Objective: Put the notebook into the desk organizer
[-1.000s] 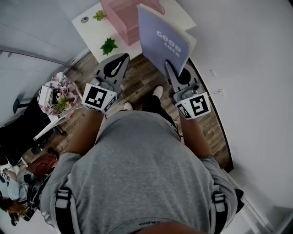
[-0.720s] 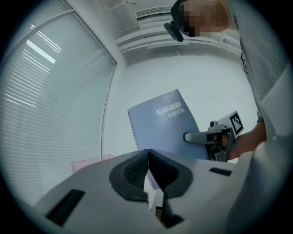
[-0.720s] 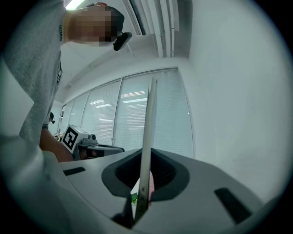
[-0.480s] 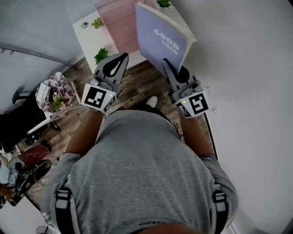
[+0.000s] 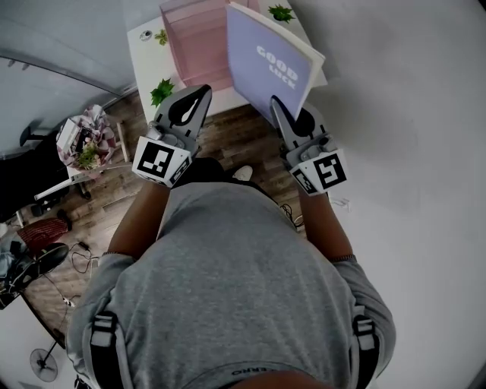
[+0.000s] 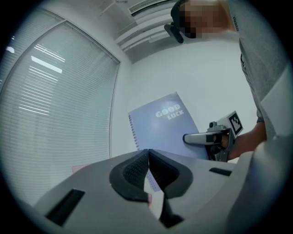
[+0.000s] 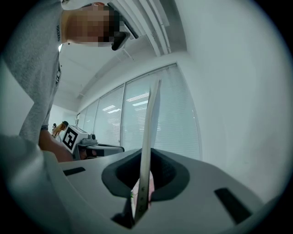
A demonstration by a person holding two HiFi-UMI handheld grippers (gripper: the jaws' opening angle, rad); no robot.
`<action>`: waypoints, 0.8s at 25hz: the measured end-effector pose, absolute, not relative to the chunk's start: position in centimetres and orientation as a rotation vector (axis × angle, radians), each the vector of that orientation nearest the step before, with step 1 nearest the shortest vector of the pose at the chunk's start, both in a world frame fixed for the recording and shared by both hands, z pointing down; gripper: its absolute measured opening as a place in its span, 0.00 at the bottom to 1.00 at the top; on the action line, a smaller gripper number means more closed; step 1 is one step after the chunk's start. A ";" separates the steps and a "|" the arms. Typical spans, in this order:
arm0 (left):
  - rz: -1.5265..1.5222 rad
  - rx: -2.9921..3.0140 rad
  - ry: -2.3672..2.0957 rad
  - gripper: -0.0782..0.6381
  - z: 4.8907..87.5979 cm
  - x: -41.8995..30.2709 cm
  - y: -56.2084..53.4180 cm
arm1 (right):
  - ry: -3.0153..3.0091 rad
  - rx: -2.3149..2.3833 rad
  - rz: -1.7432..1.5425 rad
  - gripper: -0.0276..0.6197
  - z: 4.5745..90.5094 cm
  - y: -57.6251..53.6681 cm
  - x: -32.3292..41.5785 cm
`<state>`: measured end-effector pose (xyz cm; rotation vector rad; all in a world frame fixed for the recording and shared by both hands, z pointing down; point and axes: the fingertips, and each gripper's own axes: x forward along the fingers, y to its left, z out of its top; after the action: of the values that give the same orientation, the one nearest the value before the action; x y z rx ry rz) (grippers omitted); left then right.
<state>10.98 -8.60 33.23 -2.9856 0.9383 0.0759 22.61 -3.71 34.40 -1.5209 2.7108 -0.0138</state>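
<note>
A lavender spiral notebook (image 5: 272,64) with "GOOD LUCK" on its cover stands upright in the air, my right gripper (image 5: 279,115) shut on its lower edge. In the right gripper view the notebook (image 7: 149,146) shows edge-on between the jaws of the right gripper (image 7: 143,183). The left gripper view shows the notebook's cover (image 6: 165,128). A pink see-through desk organizer (image 5: 199,38) stands on a small white table (image 5: 148,61), just beyond and left of the notebook. My left gripper (image 5: 203,95) is shut and holds nothing, near the table's front edge; its jaws (image 6: 147,160) touch each other.
Small green plants (image 5: 161,91) sit on the table, one (image 5: 282,12) at its far right. A white wall runs along the right. Wooden floor lies below, with a cluttered stand (image 5: 83,144) and cables at the left.
The table and organizer have shifted left and closer in the head view as the person stepped forward. The notebook stays in the right gripper, held the same way.
</note>
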 end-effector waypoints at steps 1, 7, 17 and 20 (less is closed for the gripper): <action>0.068 -2.983 0.955 0.14 33.5 11.0 -8.9 | 2.718 -1.510 -0.017 0.10 34.6 -4.2 22.7; 0.048 -2.965 1.058 0.14 34.2 10.1 -11.3 | 2.762 -1.428 -0.036 0.10 34.7 -7.3 22.4; 0.095 -2.910 1.178 0.14 34.0 7.3 -19.1 | 2.875 -1.295 -0.098 0.11 35.2 -14.9 19.4; 0.104 -2.899 1.185 0.14 34.0 6.8 -20.9 | 2.879 -1.279 -0.104 0.11 35.1 -16.9 18.9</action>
<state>6.79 -20.95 33.96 -2.8990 1.1853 0.1039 18.92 -16.94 35.10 -1.2793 2.8787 -0.1045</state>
